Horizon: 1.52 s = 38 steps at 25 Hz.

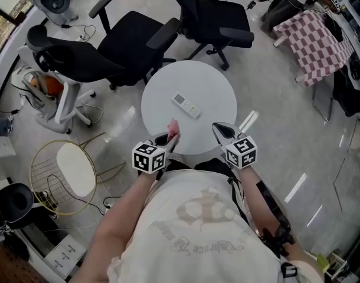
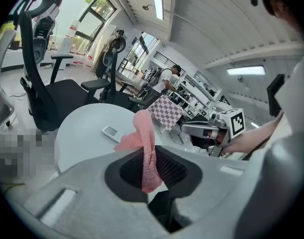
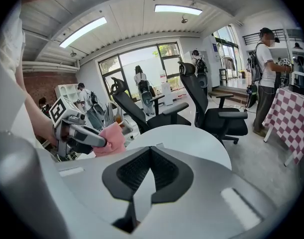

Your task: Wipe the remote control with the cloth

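Head view: the remote control lies near the middle of the round white worktop, well apart from both claws. The left claw is clenched on the pink cloth, which stands up past its tips, ready for wiping. The right claw is closed on nothing, probably free to steady the remote. Both hover side by side at the worktop's near edge, tilted down toward the far side.
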{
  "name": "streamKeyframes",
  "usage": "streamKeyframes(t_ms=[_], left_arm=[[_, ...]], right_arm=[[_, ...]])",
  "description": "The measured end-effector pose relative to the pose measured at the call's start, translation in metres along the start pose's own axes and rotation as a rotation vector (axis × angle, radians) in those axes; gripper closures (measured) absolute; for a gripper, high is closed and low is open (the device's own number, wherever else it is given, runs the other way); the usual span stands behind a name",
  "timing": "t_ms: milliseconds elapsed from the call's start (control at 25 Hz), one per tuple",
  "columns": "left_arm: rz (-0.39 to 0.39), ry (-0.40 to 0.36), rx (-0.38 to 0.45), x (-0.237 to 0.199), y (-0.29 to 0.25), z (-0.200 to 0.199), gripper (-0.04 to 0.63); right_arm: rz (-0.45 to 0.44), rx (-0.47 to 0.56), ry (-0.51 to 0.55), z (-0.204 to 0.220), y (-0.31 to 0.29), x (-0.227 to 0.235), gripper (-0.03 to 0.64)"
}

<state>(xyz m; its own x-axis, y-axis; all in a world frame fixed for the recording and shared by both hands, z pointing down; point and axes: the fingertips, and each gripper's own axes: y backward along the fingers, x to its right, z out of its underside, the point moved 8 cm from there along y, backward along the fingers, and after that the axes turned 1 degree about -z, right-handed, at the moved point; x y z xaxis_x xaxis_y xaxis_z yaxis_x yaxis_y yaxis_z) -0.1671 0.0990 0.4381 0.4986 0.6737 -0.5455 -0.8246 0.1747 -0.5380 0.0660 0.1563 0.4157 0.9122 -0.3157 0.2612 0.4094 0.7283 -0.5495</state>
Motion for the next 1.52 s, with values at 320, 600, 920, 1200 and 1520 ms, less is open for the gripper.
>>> streamKeyframes(t_ms=[320,600,920,1200,1520], left_arm=[[0.022,0.040,-0.018,-0.019,-0.007,-0.005,0.552],[-0.018,0.079,-0.048,-0.032,-0.018,-0.006,0.551],[-0.080,0.091,-0.089,-0.040,-0.038,-0.020,0.552],[-0.110,0.108,-0.127,-0.044,-0.069,-0.025,0.552],[-0.130,0.122,-0.144,-0.045,-0.077,-0.031,0.551]], right_arm=[[0.002,-0.108,0.026,0.001,-0.028,-0.003,0.609],[-0.012,-0.207,0.064,0.012,-0.054,0.014,0.607],[-0.030,-0.346,0.178,0.037,-0.092,0.034,0.577],[-0.065,-0.436,0.235,0.052,-0.119,0.049,0.512],[-0.036,-0.482,0.242,0.063,-0.153,0.051,0.357]])
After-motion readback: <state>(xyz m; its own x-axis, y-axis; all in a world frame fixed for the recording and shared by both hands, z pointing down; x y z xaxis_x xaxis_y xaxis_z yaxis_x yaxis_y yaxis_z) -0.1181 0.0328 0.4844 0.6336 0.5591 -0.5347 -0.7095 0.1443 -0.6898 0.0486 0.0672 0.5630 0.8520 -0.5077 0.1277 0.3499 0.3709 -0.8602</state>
